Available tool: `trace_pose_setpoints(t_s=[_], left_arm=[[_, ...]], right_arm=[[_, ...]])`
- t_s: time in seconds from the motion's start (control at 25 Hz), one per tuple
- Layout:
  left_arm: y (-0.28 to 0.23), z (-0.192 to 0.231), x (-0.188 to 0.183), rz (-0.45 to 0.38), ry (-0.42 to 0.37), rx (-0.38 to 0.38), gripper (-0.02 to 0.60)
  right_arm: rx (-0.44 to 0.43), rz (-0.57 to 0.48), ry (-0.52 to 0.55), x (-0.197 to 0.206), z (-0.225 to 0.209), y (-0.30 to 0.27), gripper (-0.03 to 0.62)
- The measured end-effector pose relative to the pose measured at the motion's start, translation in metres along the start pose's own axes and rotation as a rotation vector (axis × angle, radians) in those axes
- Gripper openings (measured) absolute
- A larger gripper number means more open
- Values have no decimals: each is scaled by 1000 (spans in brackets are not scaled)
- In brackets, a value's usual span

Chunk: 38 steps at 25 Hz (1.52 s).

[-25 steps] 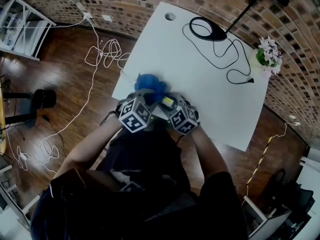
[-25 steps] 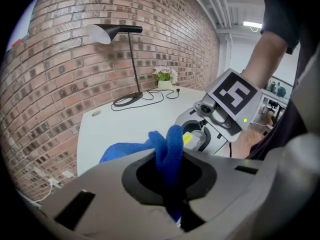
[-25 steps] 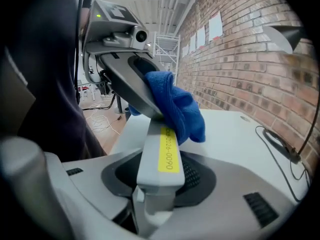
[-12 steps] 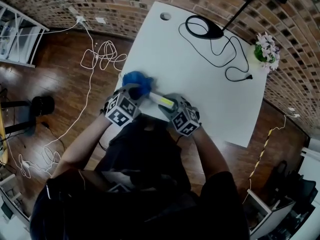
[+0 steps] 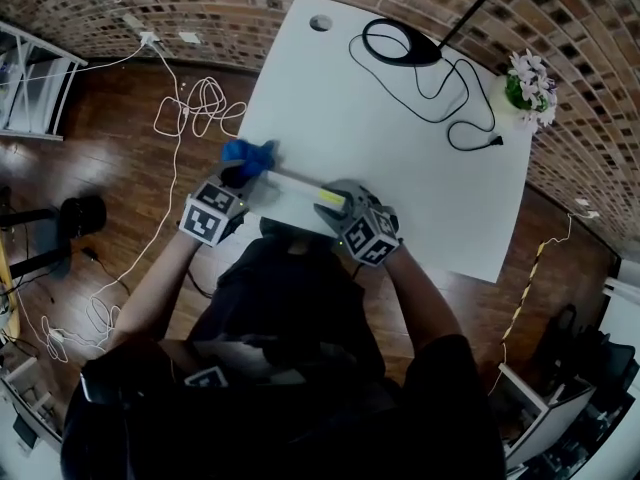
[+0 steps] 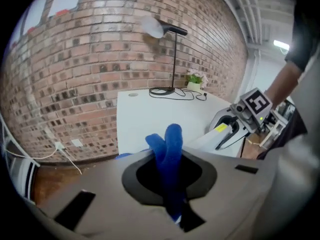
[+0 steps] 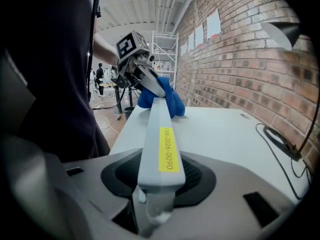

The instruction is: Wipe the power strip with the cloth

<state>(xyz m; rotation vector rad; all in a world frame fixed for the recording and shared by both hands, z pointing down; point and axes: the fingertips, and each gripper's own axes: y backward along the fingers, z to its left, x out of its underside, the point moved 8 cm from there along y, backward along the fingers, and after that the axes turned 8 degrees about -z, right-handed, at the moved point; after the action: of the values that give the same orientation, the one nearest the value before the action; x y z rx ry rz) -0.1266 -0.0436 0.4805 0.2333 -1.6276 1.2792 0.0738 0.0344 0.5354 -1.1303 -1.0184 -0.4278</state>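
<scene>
The white power strip (image 5: 290,190) with a yellow label (image 7: 169,149) lies along the near left part of the white table (image 5: 400,148). My right gripper (image 5: 338,204) is shut on its right end; in the right gripper view the strip (image 7: 159,119) runs away from the jaws. My left gripper (image 5: 236,180) is shut on a bunched blue cloth (image 5: 248,155), which sits at the strip's far left end by the table's edge. In the left gripper view the cloth (image 6: 170,149) sticks up from between the jaws, with the right gripper (image 6: 235,126) off to the right.
A black desk lamp (image 5: 405,53) and its looping black cord (image 5: 455,98) occupy the table's far side, and a small flower pot (image 5: 528,83) stands at the far right corner. White cables (image 5: 190,108) lie on the wooden floor to the left. A brick wall runs behind.
My left gripper has slid the blue cloth leftwards along the strip to its far end, uncovering most of the strip's length. The right gripper has stayed put on the strip.
</scene>
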Motion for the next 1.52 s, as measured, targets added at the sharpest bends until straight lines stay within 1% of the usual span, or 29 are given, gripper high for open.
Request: trace_pose_setpoints(t_s=[0.04,0.12,0.24,0.28,0.36,0.4,0.52,0.6,0.68,0.76,0.88,1.0,1.08,1.12,1.28,1.52], left_arm=[[2,0,1,-3,8,4,38],[2,-3,1,-3,-9,-5,38],[1,-2,2,-10,31,-15,38],[1,-2,2,-18,27,-21,38],[3,-3,4,-32,4,-42,38],[4,-3,5,-34,5,-57,38],[5,1,10,-17,36,-105,37],[6,3,11,-7,49,-90,37],[4,3,8,13,40,-72,37],[3,2,6,23,32,-76,37],[6,-4,3,7,41,-92,35],[4,-11,1,14,23,-111,35],[3,-12,1,20,21,-107,35],[3,-13,1,24,10,-104,35],[2,-18,-1,41,-81,-111,35],[1,-25,-2,53,-136,-147,35]], right_arm=[[-1,-1,2,0,0,0,162],[-2,-2,2,1,-1,1,163],[-2,0,-4,1,-1,1,163],[-2,1,-6,1,-1,1,163],[-2,5,-9,0,-1,0,163],[-3,6,-12,-1,0,0,163],[-2,3,-14,-1,0,0,162],[-1,2,-11,0,-1,1,161],[-1,1,-10,0,-1,1,161],[-1,2,-11,0,-1,1,161],[-1,1,-10,-1,0,-1,162],[1,-1,-5,0,-1,0,163],[4,-5,-2,0,0,1,162],[5,-8,1,1,0,1,163],[10,-7,6,2,0,1,163],[10,-15,7,-6,0,4,161]])
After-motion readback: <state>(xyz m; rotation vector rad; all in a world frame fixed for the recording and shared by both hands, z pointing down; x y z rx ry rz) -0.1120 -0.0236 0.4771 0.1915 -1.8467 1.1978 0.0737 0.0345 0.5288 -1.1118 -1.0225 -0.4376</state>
